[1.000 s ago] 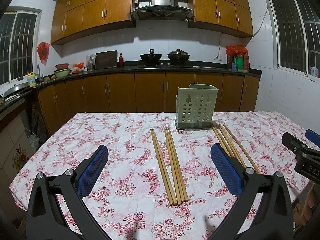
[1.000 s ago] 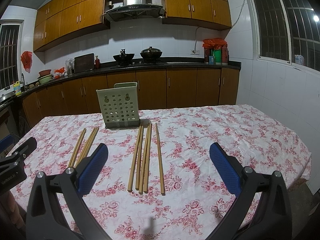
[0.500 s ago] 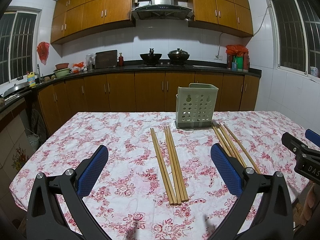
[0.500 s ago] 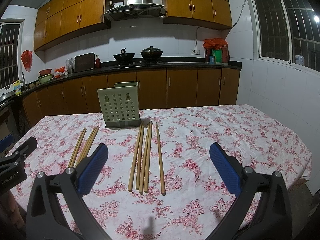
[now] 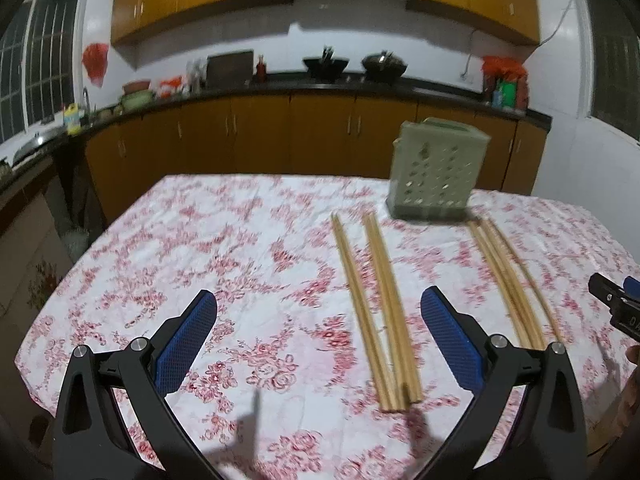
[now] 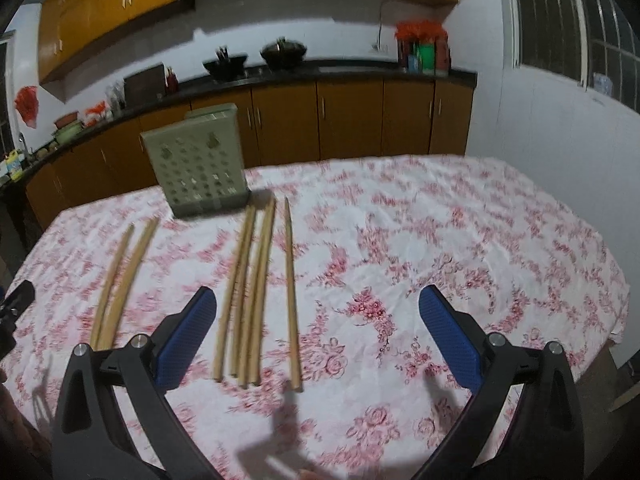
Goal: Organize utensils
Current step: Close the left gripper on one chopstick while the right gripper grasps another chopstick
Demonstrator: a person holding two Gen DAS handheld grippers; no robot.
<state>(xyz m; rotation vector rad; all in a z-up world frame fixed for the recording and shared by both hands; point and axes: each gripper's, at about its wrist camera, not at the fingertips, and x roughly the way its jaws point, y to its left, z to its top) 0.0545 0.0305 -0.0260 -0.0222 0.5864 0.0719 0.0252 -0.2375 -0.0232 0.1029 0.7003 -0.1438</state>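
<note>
Hovering over the table (image 5: 224,240), both grippers (image 5: 318,336) (image 6: 316,334) gaping empty, right jaws just narrowing, chopsticks (image 6: 256,292) lying at twelve o'clock before the holder (image 6: 200,168).

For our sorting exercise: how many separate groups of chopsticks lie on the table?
2. The right group starts at the front right corner of the green holder, one stick slightly apart; the left group lies further left on the floral cloth. Blur hides exact stick counts.

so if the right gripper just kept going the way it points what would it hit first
Probably the floral tablecloth. The right gripper is open, empty and angled down at bare cloth. The nearest single chopstick lies just left of its centre line, so it would likely miss it, though depth is hard to judge.
</note>
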